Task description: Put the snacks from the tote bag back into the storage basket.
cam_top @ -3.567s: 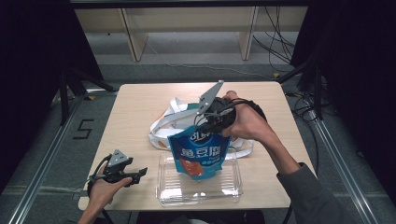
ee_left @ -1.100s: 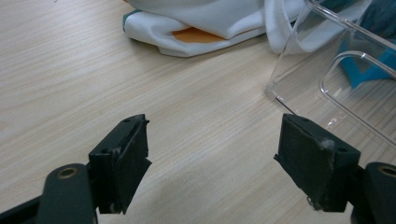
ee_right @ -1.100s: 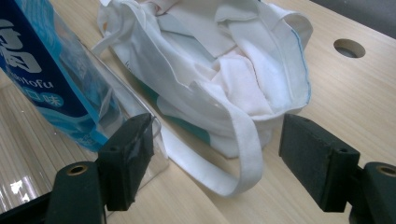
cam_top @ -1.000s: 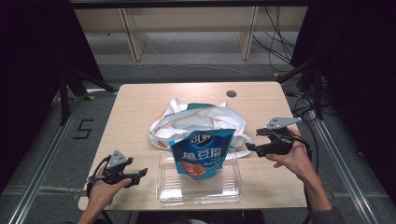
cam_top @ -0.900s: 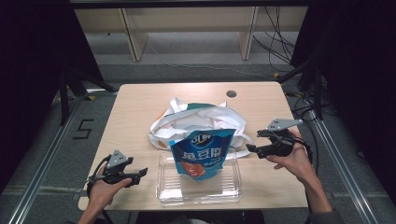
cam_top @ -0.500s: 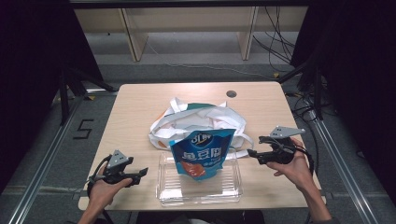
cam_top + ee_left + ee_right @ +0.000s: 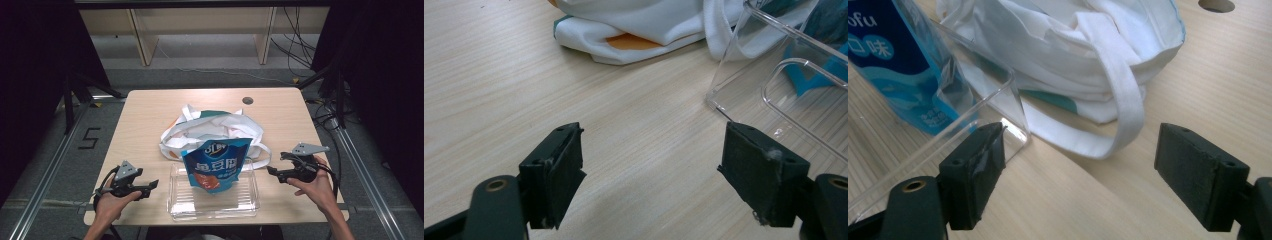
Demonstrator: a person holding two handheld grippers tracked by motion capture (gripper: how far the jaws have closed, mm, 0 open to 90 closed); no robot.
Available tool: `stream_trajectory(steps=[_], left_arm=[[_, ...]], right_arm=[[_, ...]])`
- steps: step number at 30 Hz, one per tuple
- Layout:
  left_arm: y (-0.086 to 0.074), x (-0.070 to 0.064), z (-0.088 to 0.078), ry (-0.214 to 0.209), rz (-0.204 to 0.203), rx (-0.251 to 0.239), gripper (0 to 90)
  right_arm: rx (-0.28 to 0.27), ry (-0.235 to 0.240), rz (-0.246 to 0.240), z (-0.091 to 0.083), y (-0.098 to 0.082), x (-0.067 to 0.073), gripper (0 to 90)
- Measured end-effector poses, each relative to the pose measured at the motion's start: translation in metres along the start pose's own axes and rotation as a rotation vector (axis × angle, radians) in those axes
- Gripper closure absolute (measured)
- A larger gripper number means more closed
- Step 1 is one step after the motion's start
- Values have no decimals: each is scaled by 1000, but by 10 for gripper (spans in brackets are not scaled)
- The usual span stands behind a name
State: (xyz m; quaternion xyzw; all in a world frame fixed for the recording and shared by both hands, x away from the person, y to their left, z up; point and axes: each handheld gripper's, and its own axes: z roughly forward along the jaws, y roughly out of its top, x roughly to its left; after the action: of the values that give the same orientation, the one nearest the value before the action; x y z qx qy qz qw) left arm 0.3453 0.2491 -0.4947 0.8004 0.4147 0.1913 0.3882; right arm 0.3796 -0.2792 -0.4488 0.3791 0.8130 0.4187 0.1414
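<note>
High view, snack pouch (image 7: 216,167) upright in clear tray (image 7: 214,209) btwn grippers, left gripper (image 7: 152,186) & right gripper (image 7: 271,171) both released, apart.

A light wooden desk (image 7: 150,107) carries a white cloth bag (image 7: 215,127) at its middle and a clear plastic tray (image 7: 175,200) at the near edge, apparently touching the bag. A round hole (image 7: 247,100) marks the far side.

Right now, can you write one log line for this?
snack bag: standing in clear tray | left tongs: open, empty | right tongs: open, empty
</note>
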Motion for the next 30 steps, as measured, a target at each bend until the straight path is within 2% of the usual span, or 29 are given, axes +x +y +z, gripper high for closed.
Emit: stream_trajectory(steps=[1, 2, 3, 5, 8, 9, 10, 11, 12, 13, 14, 15, 17, 18, 19, 20, 21, 22, 24, 25, 26, 27, 28, 29, 30], left_arm=[[0, 0, 0, -1, -1, -1, 240], [0, 0, 0, -3, -2, -1, 241], [0, 0, 0, -2, -3, -1, 241], [0, 0, 0, -2, -2, -1, 241], [0, 0, 0, -2, -1, 1, 241], [0, 0, 0, -2, -1, 0, 241], [0, 0, 0, -2, -1, 0, 241], [0, 0, 0, -3, -1, 0, 241], [0, 0, 0, -2, 0, 1, 241], [0, 0, 1, -2, -1, -1, 241], [0, 0, 0, -3, -1, 0, 241], [-1, 0, 0, -2, 0, -1, 241], [-1, 0, 0, -2, -1, 0, 241], [-1, 0, 0, -3, 2, 1, 241], [-1, 0, 1, -2, -7, -6, 241], [-2, 1, 1, -4, -1, -1, 241], [-2, -1, 2, 0, -35, -23, 241], [-2, -1, 2, 1, -35, -23, 241], [-2, -1, 2, 3, -36, -24, 241], [-2, -1, 2, 3, -35, -23, 241], [-2, 1, 0, 2, -5, 4, 241], [-2, 0, 1, 0, -10, -3, 241], [-2, 1, 0, 0, -8, -2, 241], [-2, 1, 0, 2, -6, 2, 241], [-2, 1, 0, 1, -7, -1, 241]], right_arm=[[7, -2, 2, 0, -2, 0, 209], [-3, -2, -22, 0, -3, -2, 208], [-4, -13, 2, 0, -5, -1, 208], [11, -5, 8, -1, -8, -1, 207], [10, -19, -16, -1, -11, -3, 208], [22, -9, 11, -2, -13, -1, 208], [20, 1, 5, -2, -14, -2, 208], [27, -12, 13, -3, -15, -2, 209], [19, -20, 0, -3, -17, -3, 209], [25, -12, 20, -2, -19, -2, 209], [35, -22, 15, -2, -20, -3, 209], [22, -34, 4, -1, -22, -4, 209], [32, -20, 18, -1, -25, -4, 209], [29, -34, 8, -2, -27, -5, 210], [28, -37, 23, -2, -29, -3, 210], [25, -43, 8, -3, -31, -4, 210], [32, -37, 29, -3, -34, -1, 210], [31, -35, 4, -4, -35, -3, 210], [46, -46, 28, -6, -40, 2, 209], [46, -51, 8, -7, -41, 2, 209], [46, -30, 8, -6, -43, 2, 209], [47, -40, 2, -7, -45, 3, 207], [57, -42, 18, -9, -47, 6, 204], [52, -46, 9, -9, -48, 6, 202], [69, -35, 35, -11, -49, 9, 199]])
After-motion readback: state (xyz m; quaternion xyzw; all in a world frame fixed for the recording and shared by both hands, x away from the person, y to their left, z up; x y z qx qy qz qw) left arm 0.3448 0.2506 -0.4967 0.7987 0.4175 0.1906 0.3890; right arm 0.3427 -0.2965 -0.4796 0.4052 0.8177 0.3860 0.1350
